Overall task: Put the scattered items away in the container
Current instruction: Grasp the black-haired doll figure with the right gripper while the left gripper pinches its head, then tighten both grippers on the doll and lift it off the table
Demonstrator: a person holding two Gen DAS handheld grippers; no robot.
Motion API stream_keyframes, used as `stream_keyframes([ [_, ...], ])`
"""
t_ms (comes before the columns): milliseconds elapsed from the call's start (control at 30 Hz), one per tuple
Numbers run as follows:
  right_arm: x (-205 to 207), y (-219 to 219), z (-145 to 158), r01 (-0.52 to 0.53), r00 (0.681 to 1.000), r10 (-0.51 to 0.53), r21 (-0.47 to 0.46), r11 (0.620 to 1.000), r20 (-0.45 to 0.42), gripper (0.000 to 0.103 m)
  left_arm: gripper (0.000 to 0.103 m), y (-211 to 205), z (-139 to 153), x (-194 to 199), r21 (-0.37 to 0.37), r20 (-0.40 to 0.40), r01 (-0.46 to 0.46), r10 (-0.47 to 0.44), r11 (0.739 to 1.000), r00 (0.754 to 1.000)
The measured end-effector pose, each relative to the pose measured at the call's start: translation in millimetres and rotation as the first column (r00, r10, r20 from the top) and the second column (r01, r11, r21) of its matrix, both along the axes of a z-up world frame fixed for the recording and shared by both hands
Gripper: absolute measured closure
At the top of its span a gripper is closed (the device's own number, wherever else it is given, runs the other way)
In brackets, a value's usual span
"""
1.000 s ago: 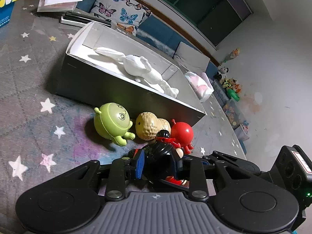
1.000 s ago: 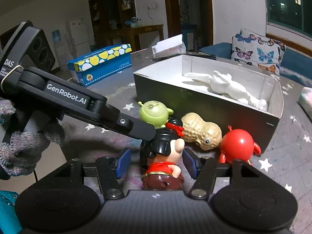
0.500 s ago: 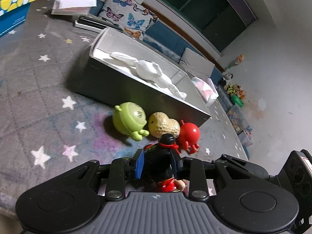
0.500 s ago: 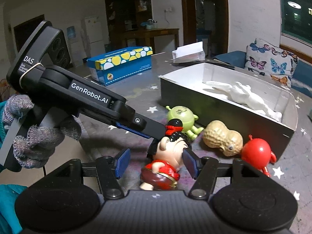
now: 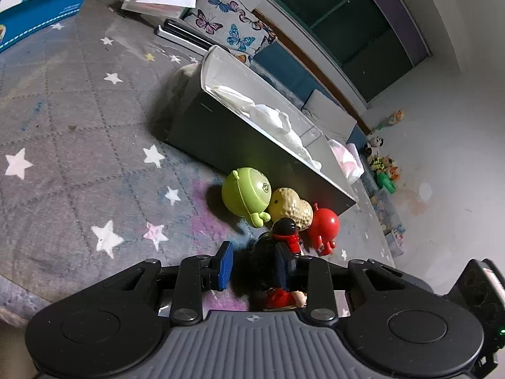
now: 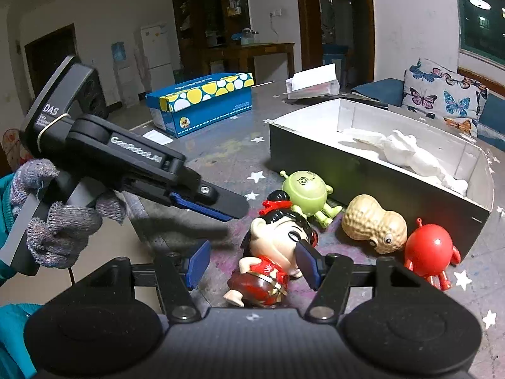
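We see the black-haired, red-robed plastic doll [image 6: 277,252] lying tipped on the starry mat, head toward eleven o'clock, between our right gripper [image 6: 252,265] pads, unclenched; left gripper [image 6: 217,203], nine o'clock, released

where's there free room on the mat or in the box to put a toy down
Free: the starred mat between the box and the blue carton, and the box's near end. Crowded: the box's front wall, where green toy, peanut, red toy and doll cluster.
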State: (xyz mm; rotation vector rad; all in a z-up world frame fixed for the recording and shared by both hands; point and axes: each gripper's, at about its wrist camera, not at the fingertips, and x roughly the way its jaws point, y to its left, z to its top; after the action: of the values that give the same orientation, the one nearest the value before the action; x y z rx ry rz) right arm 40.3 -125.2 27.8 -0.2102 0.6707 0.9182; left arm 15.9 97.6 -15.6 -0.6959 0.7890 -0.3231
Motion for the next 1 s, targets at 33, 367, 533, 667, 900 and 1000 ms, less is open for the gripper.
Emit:
stream_keyframes([
  [33,1,-1,0,0.004,1.000,-0.004,0.003,1.000,-0.004,0.042,0.071,1,1,-1,-0.010,0.005,0.001,-0.001,1.000,1.000],
  [367,5,-5,-7,0.030,0.999,-0.030,-0.010,1.000,-0.032,0.042,0.069,-15,6,-1,-0.026,0.005,0.052,-0.052,0.998,0.999],
  [533,7,-7,-9,0.035,0.999,-0.035,-0.012,0.999,-0.036,0.042,0.069,-24,10,0,0.015,0.005,0.059,-0.060,0.998,0.998],
  [667,7,-7,-9,0.030,0.999,-0.030,-0.006,1.000,-0.038,0.042,0.069,-28,9,4,0.048,-0.014,0.049,-0.048,0.998,0.999],
  [900,8,-10,-9,0.036,0.998,-0.036,0.007,0.999,-0.045,0.041,0.067,-24,4,5,0.059,-0.024,0.042,-0.041,0.997,0.999],
  [1000,11,-11,-8,0.040,0.997,-0.039,0.020,0.999,-0.060,0.041,0.067,-19,3,4,0.054,-0.022,0.041,-0.040,0.998,0.999],
])
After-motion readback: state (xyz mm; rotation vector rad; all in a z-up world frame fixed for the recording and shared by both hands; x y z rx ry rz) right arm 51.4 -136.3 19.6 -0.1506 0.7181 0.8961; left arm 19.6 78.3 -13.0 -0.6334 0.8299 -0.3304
